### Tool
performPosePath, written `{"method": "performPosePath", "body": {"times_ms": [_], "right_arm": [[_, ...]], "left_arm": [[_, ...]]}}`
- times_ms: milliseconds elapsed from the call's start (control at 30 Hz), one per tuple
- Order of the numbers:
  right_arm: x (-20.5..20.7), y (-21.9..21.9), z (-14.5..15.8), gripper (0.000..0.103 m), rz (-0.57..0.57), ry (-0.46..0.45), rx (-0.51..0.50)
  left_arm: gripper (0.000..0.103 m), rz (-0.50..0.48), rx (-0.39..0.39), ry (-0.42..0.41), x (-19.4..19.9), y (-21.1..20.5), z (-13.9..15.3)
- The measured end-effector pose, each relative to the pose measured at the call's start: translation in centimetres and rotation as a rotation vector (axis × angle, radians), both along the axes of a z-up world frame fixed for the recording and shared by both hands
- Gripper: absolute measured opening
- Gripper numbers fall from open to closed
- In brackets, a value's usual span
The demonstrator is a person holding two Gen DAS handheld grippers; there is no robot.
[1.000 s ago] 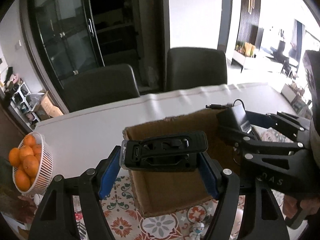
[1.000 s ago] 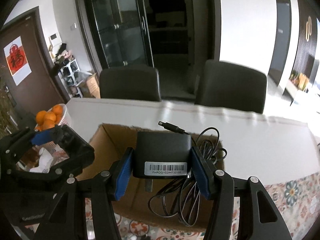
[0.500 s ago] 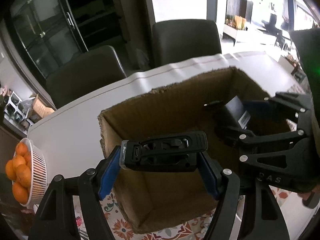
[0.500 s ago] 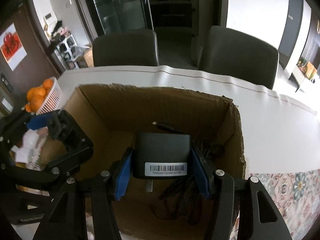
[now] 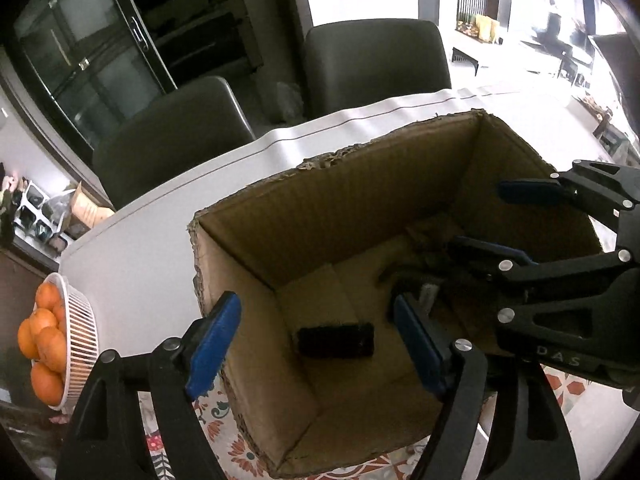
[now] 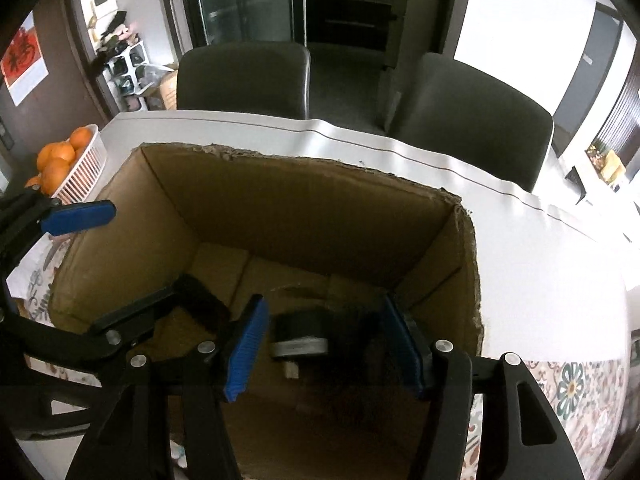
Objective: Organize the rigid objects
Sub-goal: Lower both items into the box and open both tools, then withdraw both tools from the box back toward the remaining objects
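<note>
Black case: I see it lying flat on the floor of the cardboard box, free of my pads.
Power adapter: blurred, inside the box, touching neither pad.
Left gripper: jaws opening, spread above the case.
Right gripper: jaws opening, spread around the adapter.
Table: carries the box.

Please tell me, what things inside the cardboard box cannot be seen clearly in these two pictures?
- Power adapter: blurred in the right wrist view, label unreadable.
- Its cable: a dark smear there, shape unclear.
- Adapter in the left wrist view: hidden behind the right tongs.
- Black flat device: shadowed on the box floor, details unclear.
</note>
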State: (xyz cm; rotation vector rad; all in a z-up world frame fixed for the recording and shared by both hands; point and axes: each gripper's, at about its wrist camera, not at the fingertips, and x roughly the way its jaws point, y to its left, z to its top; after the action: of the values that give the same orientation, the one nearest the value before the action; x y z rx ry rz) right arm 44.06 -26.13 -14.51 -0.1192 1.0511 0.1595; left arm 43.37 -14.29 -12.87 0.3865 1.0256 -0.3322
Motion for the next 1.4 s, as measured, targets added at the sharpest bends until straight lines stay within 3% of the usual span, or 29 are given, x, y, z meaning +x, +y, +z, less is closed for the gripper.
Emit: {"method": "performPosePath", "body": {"times_ms": [233, 367, 600, 900, 1400], "right_arm": [[-0.7, -0.5, 1.0, 0.063, -0.032, -0.026, 0.001], [-1.8, -0.8, 2.6, 0.067, -0.066, -0.067, -0.016], [-5.0, -1.3, 6.1, 0.068, -0.139, -0.151, 0.005], [-9.9, -0.6, 9.5, 0.070, -0.200, -0.249, -0.003], [-16.5, 2.9, 10.2, 0.074, -0.188, -0.309, -0.034]], "left_arm": [[0.087, 0.049, -0.047, -0.007, -0.5, 0.5, 1.3], [0.096, 0.094, -0.069, -0.036, -1.6, 1.0, 2.7], [0.099, 0.156, -0.119, -0.092, -4.6, 2.1, 5.7], [0.102, 0.228, -0.083, -0.207, -9.2, 3.8, 8.8], [0.103, 0.312, -0.093, -0.215, -15.2, 8.3, 8.8]]}}
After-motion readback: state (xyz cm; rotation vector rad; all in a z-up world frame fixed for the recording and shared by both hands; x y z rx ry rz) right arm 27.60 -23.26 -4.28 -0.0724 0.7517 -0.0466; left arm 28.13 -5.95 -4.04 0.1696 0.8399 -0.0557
